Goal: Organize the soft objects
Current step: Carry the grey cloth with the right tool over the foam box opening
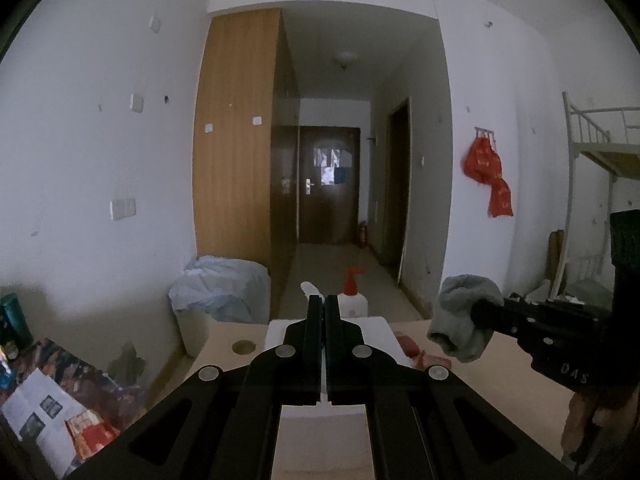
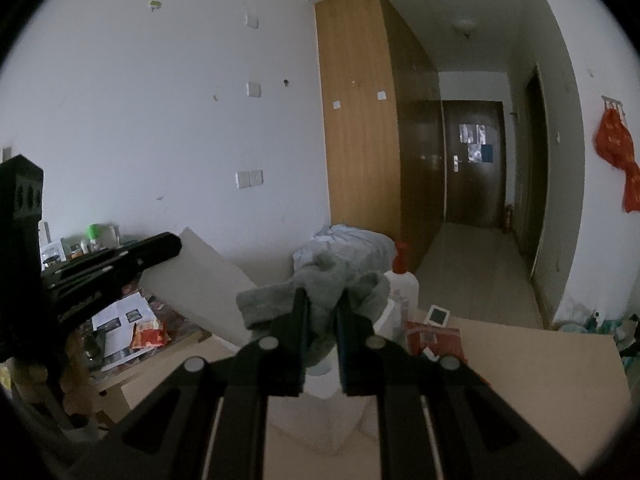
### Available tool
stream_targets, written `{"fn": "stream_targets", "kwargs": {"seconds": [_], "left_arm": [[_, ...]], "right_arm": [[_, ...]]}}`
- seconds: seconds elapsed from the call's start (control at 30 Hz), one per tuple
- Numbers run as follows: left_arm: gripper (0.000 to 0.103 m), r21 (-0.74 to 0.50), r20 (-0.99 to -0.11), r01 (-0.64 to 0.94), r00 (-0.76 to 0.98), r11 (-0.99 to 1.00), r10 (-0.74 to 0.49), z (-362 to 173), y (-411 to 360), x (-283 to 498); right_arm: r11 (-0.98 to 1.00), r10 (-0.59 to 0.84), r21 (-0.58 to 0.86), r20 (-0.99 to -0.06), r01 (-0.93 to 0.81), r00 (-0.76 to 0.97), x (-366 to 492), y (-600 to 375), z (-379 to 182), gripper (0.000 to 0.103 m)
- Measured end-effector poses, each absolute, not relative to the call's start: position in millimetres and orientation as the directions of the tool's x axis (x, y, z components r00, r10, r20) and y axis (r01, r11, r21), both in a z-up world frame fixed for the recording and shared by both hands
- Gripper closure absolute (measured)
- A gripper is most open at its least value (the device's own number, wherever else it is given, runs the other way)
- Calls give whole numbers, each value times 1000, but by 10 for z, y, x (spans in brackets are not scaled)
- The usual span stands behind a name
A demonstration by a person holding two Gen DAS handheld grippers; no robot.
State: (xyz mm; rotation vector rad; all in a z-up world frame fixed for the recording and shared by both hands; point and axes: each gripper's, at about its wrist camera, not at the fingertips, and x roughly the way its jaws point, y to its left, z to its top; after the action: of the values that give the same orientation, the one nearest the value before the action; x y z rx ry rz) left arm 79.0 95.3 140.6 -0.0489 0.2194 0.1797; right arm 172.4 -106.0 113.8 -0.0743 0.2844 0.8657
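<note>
A grey sock (image 2: 324, 288) hangs bunched in my right gripper (image 2: 322, 312), whose jaws are shut on it above the light wooden table (image 2: 540, 364). In the left wrist view the same grey sock (image 1: 464, 316) dangles from the right gripper (image 1: 486, 312) at the right. My left gripper (image 1: 324, 312) is shut with nothing between its fingers, raised over a white box (image 1: 376, 332) on the table (image 1: 224, 344). From the right wrist view, the left gripper (image 2: 170, 246) reaches in from the left.
A white pump bottle with a red top (image 1: 352, 300) stands behind the white box, red packets (image 2: 432, 340) beside it. A cloth-covered bin (image 1: 220, 292) stands by the wooden wardrobe (image 1: 236, 132). Papers and snack packets (image 1: 60, 412) lie at the left. A bunk bed (image 1: 600, 148) is at the right.
</note>
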Motion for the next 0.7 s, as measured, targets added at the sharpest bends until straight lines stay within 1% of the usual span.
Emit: {"fn": "stream_targets", "kwargs": {"seconds": [0.3,0.7], "left_arm": [[102,-33,-242,-167,958,985,154,1390,1082,1122],[102,-56,-321,-137,940,989,112,1119,1200,1601]], "right_arm": [[650,735,55,-300,-758,608,1936,-930,1081,88],[656,723,72,-347,-751,598,2145,-780,945,88]]}}
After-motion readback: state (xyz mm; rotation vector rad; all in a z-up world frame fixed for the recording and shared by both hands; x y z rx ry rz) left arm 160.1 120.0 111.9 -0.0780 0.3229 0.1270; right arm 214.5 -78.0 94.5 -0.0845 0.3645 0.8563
